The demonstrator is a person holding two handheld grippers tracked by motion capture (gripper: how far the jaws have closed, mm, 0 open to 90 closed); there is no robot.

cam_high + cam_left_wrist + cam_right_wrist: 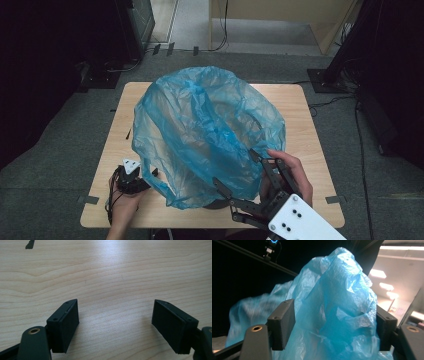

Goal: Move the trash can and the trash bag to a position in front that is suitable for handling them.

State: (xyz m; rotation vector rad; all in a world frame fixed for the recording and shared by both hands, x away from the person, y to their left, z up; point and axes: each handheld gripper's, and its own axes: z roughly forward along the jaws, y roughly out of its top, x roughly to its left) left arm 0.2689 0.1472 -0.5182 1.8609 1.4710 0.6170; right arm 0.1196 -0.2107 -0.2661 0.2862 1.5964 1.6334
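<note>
Roughly, from the person's edge outward, with the blue bag as the landmark:

Right tool [240, 175]: at the near right corner of the bag, held in the person's right hand [292, 175]. Its jaws stand apart, and in the right gripper view the film bulges between them; whether the pads [283, 322] press on it I cannot tell, but it looks loose there, not pinched.

Left tool [131, 179]: at the near left of the bag, low over the worktop [300, 115], in the left hand [122, 200]. Jaws wide apart, with bare wood between the pads [63, 325] and nothing held.

Blue bag [207, 132]: a thin, see-through plastic bag, puffed up in a crumpled dome over the middle of the worktop. It seems draped over something dark beneath, but what that is I cannot make out.

Handling, as a judgement: very light, limp and slippery; it will billow and slide rather than hold a shape, and a hard tug could tear it.

Where to grip, as a judgement: a gathered fold at the near hem, beside each tool, so that several layers sit between the pads instead of one slick sheet.

Tape marks [129, 134]: small dark strips on the wood left of the bag.

Beyond the bag: grey floor [60, 150] and dark stands with cables [325, 75] past the far edge.
</note>
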